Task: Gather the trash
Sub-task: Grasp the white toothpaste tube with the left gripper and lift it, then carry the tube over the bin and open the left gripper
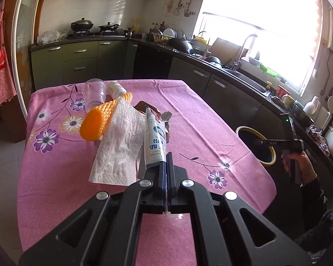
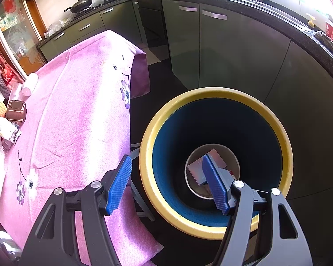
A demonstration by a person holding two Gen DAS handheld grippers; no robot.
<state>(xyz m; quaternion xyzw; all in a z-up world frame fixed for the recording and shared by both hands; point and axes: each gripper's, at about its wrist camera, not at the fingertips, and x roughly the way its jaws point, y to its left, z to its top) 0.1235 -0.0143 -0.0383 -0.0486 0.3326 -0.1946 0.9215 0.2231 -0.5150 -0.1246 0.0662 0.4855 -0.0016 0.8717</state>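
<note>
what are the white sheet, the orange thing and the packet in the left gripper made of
White sheet: soft paper towel, matte, with an embossed quilted pattern.
Orange thing: probably foam fruit netting, with a ribbed mesh surface.
Packet, pinched in the shut left gripper: likely glossy printed plastic or foil film; it is creased, with a torn top.

Parted hand-held gripper (image 2: 166, 181) above yellow-rimmed bin (image 2: 211, 94)

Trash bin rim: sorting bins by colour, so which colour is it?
Yellow rim, dark blue inside; clearest in the right wrist view.
</note>
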